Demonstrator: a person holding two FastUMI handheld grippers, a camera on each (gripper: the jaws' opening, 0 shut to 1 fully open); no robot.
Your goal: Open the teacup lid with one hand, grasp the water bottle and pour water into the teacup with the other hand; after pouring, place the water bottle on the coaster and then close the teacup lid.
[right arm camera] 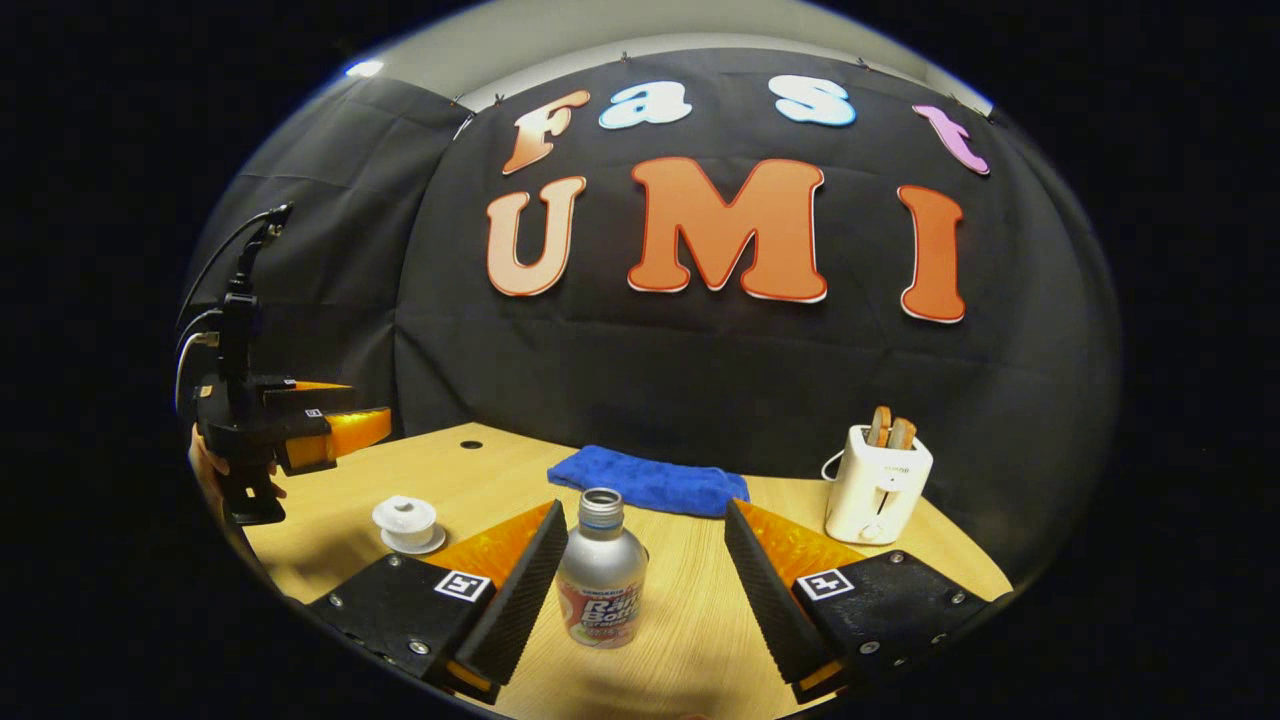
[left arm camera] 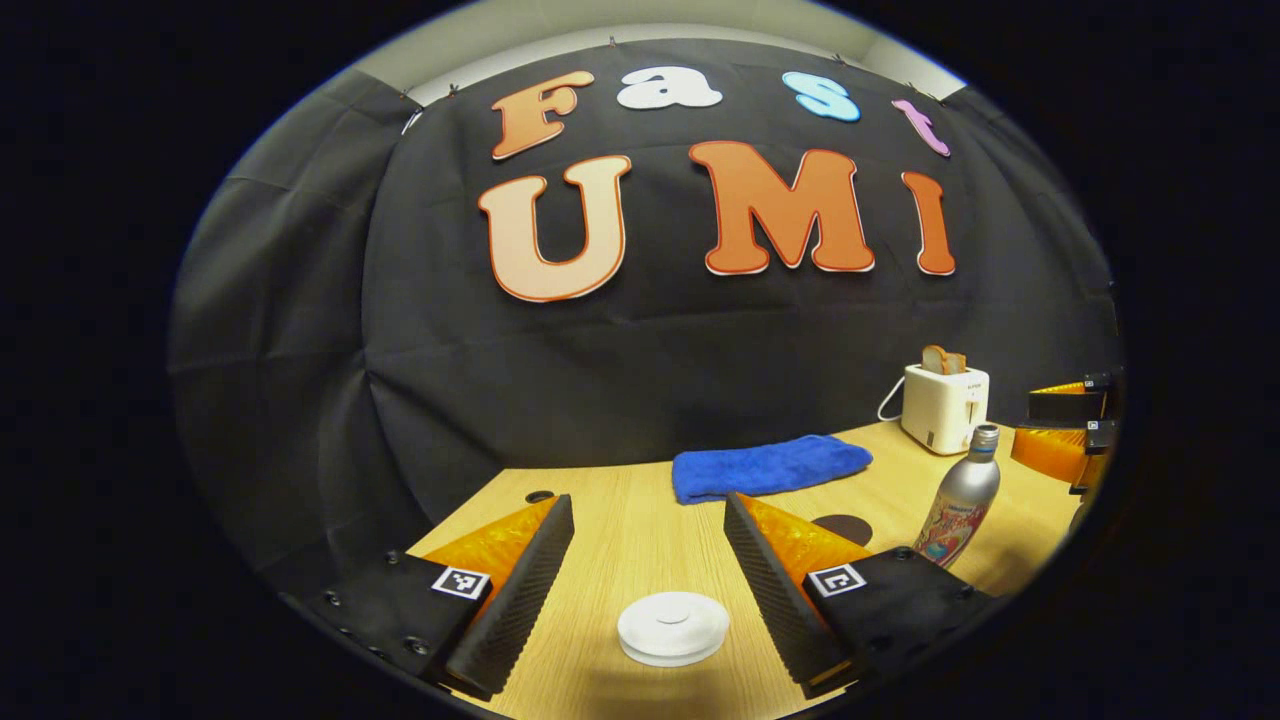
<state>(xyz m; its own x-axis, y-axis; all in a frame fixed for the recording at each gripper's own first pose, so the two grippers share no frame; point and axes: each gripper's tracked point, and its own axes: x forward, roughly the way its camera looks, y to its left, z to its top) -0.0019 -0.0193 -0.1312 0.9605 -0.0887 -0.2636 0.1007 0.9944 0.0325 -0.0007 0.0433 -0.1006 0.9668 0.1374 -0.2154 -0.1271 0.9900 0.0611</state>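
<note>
The white teacup (left arm camera: 672, 627) stands lidded on the wooden table (left arm camera: 640, 540), low between the spread fingers of my left gripper (left arm camera: 648, 500), which is open and above it. A silver water bottle (right arm camera: 601, 580) stands upright between the fingers of my right gripper (right arm camera: 643, 508), also open, its pads clear of the bottle. In the left gripper view the bottle (left arm camera: 965, 500) is at the right, beside a dark round coaster (left arm camera: 845, 527). In the right gripper view the teacup (right arm camera: 407, 522) sits at the left, under the left gripper (right arm camera: 345, 410).
A folded blue towel (left arm camera: 770, 466) lies at the back of the table. A white toaster (left arm camera: 944, 405) with bread stands at the back right. The right gripper (left arm camera: 1070, 430) shows at the right edge. A small hole (left arm camera: 540, 496) marks the table's far left.
</note>
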